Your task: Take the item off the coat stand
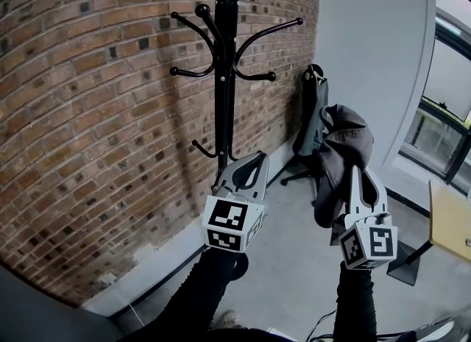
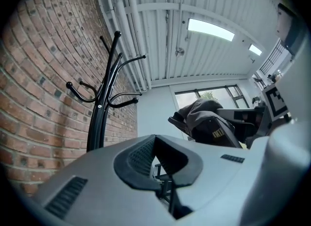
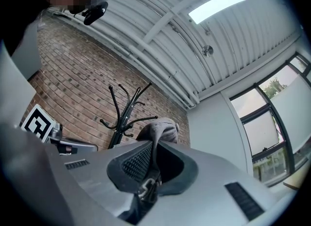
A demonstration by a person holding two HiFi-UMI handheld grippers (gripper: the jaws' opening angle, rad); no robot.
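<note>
Against the brick wall [image 1: 88, 112] stands the black stand [image 1: 224, 76], every hook bare. Right of the stand and farther back sits an office chair [image 1: 313, 123]. Nearer, also to the right of the stand and well clear of its hooks, is the dark grey cap [image 1: 346, 145]: it is already off, and bulges above the right gripper [image 1: 366, 175] with a fold drooping beside it.

The right gripper view shows that gripper clamped nearly flat on a thin run of the cap's fabric, with a small metal buckle [image 3: 146, 189] lying just behind the pads. The left gripper [image 1: 254, 160] is just beside the stand's pole, low down near the bottom hook [image 1: 202, 148]. Its jaws are together with nothing in them.

Risks, as I judge them:
- The hold is on a narrow strip, not the crown. A quick swing or a tilt of the right gripper could let the fabric creep out and drop the cap to the floor [image 1: 294, 259].
- If the pads sit partly on the strap by the buckle, the strap could slide through it and the cap sag or fall.
- The loose fold could catch a hook if the cap is carried back toward the stand.
- The left gripper is close enough to the pole that a careless sideways move could knock the stand.
</note>
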